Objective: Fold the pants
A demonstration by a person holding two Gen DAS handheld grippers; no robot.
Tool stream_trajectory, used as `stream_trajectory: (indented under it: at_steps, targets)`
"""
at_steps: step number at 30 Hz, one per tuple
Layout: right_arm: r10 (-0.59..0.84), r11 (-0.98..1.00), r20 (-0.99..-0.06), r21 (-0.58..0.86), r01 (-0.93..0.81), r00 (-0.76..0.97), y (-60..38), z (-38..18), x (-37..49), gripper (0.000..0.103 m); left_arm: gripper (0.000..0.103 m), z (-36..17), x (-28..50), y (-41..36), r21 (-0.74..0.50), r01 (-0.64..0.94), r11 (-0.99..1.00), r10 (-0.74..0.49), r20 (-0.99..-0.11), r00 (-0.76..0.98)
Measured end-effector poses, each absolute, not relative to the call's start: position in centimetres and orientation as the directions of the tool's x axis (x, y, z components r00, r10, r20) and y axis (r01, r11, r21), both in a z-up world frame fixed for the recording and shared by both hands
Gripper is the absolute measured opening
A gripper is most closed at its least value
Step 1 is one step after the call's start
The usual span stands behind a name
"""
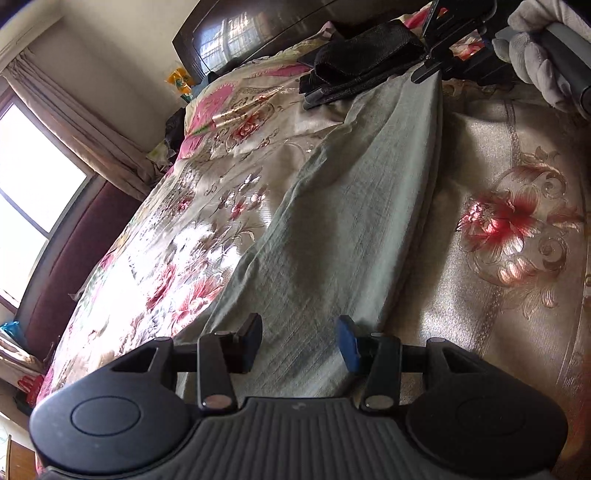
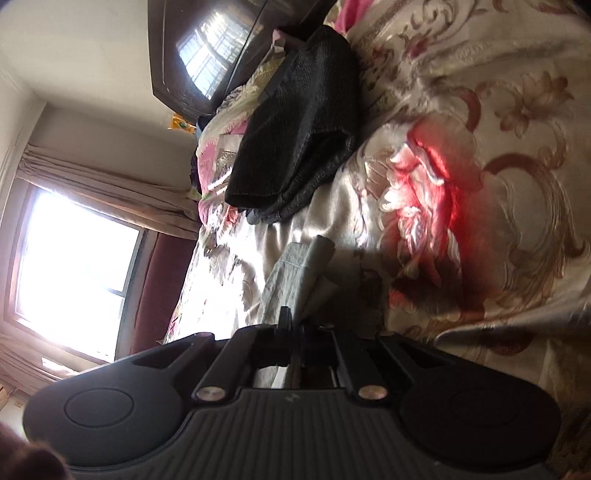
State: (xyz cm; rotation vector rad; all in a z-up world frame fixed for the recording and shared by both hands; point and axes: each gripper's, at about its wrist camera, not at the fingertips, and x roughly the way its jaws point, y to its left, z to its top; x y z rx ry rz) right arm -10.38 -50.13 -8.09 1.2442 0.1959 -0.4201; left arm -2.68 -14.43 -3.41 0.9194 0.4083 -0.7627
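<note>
A: Where are the pants (image 1: 343,206)?

B: Flat along the bed (image 1: 517,155), a long grey strip, one end near the dark folded clothes (image 1: 362,62) by the headboard (image 1: 236,33).

A: And the claws?

B: The left claw (image 1: 299,343) hangs released over the near end, pads apart. The right claw (image 2: 295,325) is clenched on the far end's edge, held by a gloved hand (image 1: 535,55).

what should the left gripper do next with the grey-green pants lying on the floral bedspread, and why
Probably ease the left gripper down and close it on the near end of the grey-green pants. Its jaws stand open with the cloth lying between and below them, not pinched, while the right gripper is already shut on the far end. With both ends held, the fold could begin.
</note>
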Motion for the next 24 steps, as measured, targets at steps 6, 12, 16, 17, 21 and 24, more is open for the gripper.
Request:
stream_trajectory:
  at_steps: [6, 12, 16, 17, 21, 24]
  targets:
    - [-0.17, 0.451, -0.357, 0.8, 0.394, 0.919, -47.7, -3.7, -8.4, 0.004, 0.056, -3.9, -3.3, -15.1, 0.541, 0.757, 0.367, -0.432, -0.622, 0.654]
    - [0.0, 0.684, -0.352, 0.683, 0.257, 0.936, -40.5, 1.6, -3.0, 0.004, 0.058, -2.2, -2.9, -10.6, 0.484, 0.733, 0.478, -0.435, -0.595, 0.676]
    - [0.134, 0.781, -0.388, 0.607, 0.143, 0.912, -33.7, 3.4, 2.0, 0.004, 0.058, -1.5, -1.8, -5.3, 0.478, 0.668, 0.571, -0.383, -0.564, 0.731]
    - [0.165, 0.799, -0.401, 0.59, 0.117, 0.901, -31.6, 3.7, 3.4, 0.004, 0.058, -1.4, -1.3, -3.6, 0.484, 0.639, 0.597, -0.357, -0.553, 0.753]
    - [0.294, 0.846, -0.433, 0.533, -0.021, 0.852, -22.7, 4.8, 8.5, 0.004, 0.058, -1.6, 0.9, 3.2, 0.477, 0.529, 0.701, -0.245, -0.535, 0.808]
    - [0.377, 0.871, -0.462, 0.473, -0.137, 0.803, -15.3, 5.1, 11.2, 0.004, 0.058, -2.1, 2.3, 7.8, 0.437, 0.453, 0.777, -0.175, -0.541, 0.823]
